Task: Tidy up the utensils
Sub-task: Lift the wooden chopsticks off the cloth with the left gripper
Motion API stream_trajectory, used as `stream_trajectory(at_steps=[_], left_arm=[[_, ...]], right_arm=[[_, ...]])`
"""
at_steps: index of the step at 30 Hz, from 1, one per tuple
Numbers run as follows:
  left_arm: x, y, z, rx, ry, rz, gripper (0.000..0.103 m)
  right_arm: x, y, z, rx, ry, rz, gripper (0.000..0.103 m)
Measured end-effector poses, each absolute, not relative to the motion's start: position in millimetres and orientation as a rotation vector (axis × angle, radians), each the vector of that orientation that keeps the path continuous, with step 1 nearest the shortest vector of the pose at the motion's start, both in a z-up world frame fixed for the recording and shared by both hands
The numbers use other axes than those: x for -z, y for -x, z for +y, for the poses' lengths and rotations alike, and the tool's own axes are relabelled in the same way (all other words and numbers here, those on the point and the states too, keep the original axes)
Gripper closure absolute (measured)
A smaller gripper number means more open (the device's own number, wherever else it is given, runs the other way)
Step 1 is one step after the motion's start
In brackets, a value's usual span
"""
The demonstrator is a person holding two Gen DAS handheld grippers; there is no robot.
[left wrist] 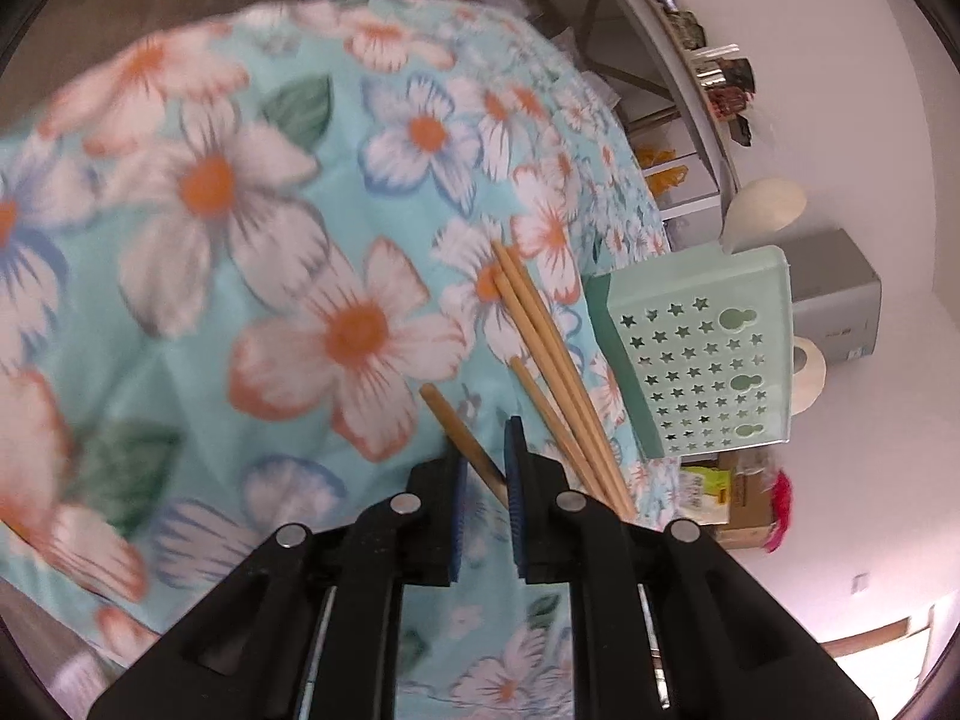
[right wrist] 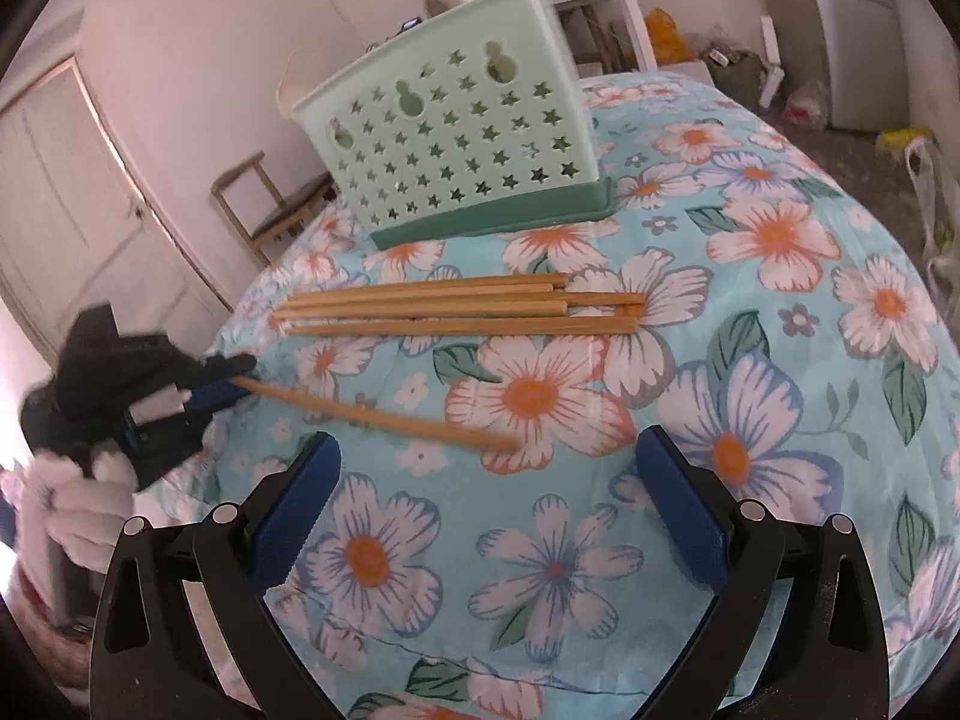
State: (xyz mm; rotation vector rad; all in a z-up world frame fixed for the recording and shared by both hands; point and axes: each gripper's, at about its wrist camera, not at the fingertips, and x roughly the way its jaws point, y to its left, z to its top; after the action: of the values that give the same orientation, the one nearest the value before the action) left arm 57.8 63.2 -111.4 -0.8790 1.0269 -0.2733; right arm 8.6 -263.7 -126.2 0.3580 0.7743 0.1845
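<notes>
we're pinching one chopstick (right wrist: 372, 414) in the left gripper (left wrist: 487, 468), tilting it downward over the floral cloth (right wrist: 750, 360), right gripper (right wrist: 486, 468) gaping wide and empty, only its view showing the remaining chopsticks (right wrist: 462, 306) lying near the green holder (right wrist: 456, 138)

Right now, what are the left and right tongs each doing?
Left tongs: shut on one chopstick.
Right tongs: wide open, holding nothing, above the flowered cloth.

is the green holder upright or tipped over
Upright: the green holder stands on its darker base on the floral cloth, open top upward.
</notes>
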Motion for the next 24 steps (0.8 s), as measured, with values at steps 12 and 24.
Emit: stream_trajectory(at_steps=[12, 24], left_arm=[[101, -60, 75, 0.298, 0.683, 0.960, 0.089], [102, -65, 84, 0.310, 0.626, 0.937, 0.089]], right_arm=[[126, -12, -269, -0.188, -0.401, 0.798, 0.008], [118, -9, -277, -0.201, -0.402, 0.842, 0.022]])
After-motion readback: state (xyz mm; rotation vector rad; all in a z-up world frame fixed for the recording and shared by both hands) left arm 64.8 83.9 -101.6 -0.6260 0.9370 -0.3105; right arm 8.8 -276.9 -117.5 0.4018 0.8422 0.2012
